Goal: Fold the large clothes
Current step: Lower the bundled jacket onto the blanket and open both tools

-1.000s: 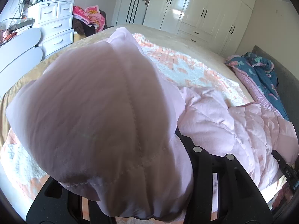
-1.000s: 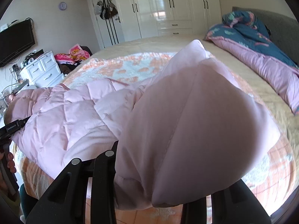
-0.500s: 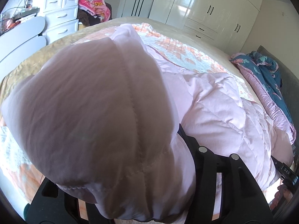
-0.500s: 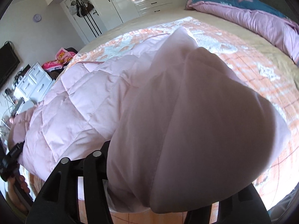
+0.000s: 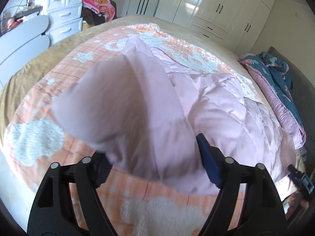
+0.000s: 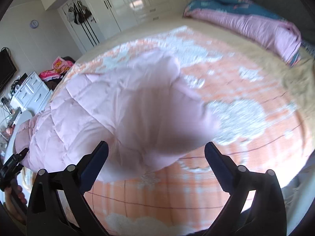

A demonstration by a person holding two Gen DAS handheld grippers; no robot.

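On the bed [image 6: 246,90], the pink quilted jacket [image 5: 226,106] lies spread across the orange blanket [image 6: 157,196]. Left claw [image 5: 151,157] and right claw [image 6: 156,153] are both opening, jacket corners slipping loose between their jaws.

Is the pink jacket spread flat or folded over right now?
Folded over, loosely. The jacket lies bunched on the blanket, its near edge doubled onto the body in a puffy hump, not laid flat.

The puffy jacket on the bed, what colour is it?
Pale pink, quilted jacket; clearest in the right wrist view.
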